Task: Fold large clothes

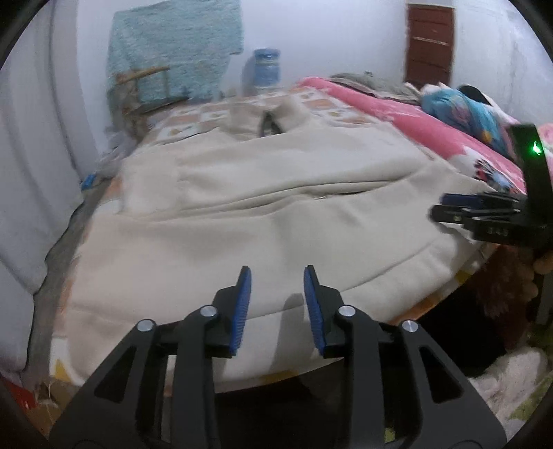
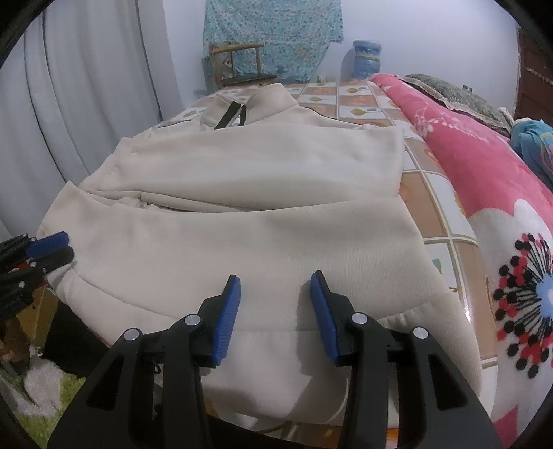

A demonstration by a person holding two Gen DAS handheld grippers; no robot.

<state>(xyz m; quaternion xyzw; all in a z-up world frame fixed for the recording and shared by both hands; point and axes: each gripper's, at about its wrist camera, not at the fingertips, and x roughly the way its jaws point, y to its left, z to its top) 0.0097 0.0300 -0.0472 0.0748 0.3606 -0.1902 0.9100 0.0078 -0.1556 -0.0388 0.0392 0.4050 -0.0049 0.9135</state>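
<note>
I am hovering both my grippers over the cream zip-up jacket [image 2: 242, 193], which is lying spread on the tiled-pattern tablecloth [image 2: 425, 203], collar at the far end and hem hanging over the near edge. Its sleeves are lying folded across the chest.

My left gripper [image 1: 277, 276] is hanging above the jacket's hem band with its blue pads [image 1: 242, 307] standing apart and nothing between them; the fabric is lying below, not pinched. My right gripper [image 2: 274, 281] is poised the same way over the hem nearer the jacket's right side, its jaws parted and empty.

To the right of the jacket a pink floral blanket [image 2: 484, 179] is lying bunched along the table, and a blue patterned cloth [image 1: 466, 110] is resting on it. Beyond the jacket's collar a blue wrapped jar [image 2: 366, 58] is standing, with a small wooden chair [image 2: 238, 65] beside it under a turquoise cloth [image 2: 273, 31] hanging on the wall. Left of the jacket a white curtain [image 2: 86, 86] is hanging.
</note>
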